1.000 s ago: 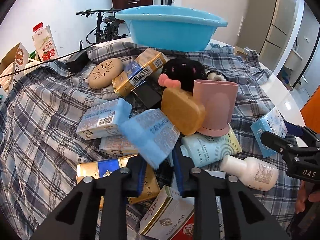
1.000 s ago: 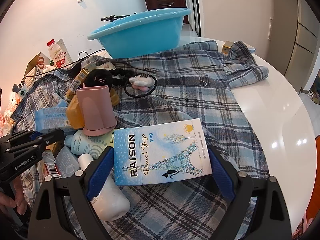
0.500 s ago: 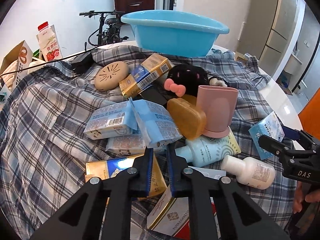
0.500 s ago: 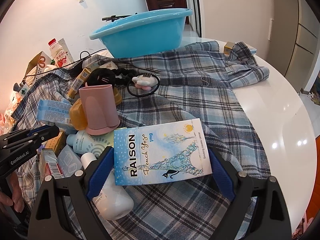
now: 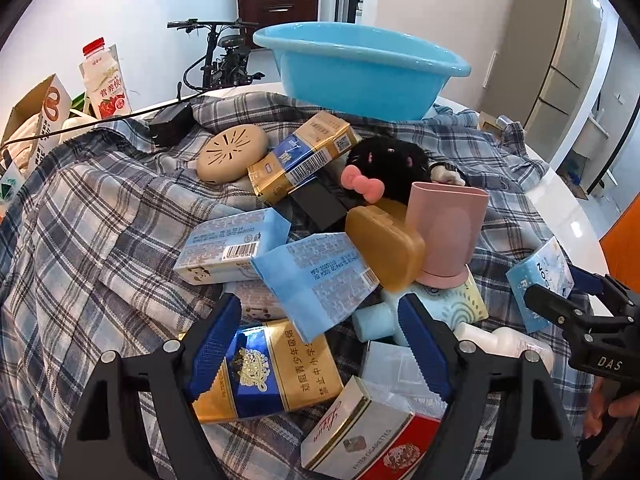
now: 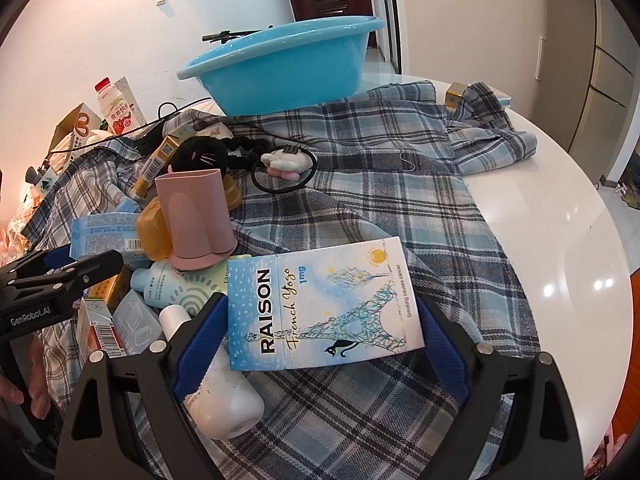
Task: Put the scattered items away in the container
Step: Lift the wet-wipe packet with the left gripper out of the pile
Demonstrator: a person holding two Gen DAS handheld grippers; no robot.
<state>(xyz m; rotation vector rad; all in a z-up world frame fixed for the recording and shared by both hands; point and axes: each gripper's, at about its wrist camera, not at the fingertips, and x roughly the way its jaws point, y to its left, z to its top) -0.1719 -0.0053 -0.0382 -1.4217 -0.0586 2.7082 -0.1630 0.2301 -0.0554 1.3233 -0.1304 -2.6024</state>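
Note:
A blue basin stands at the far side of the plaid cloth; it also shows in the right wrist view. My left gripper is open above the pile, with a light blue tissue pack lying loose between its fingers. Below lie a gold-blue carton and a white-red cigarette box. My right gripper is shut on the RAISON cigarette box, held above the cloth.
The pile holds a pink cup, an amber case, a black plush, a tan disc, a white bottle and a hair tie. A milk carton stands at far left. The white table shows at right.
My left gripper has opened wide and let go of the light blue tissue pack, which now lies on the pile. The right gripper still holds the RAISON box, almost unmoved.

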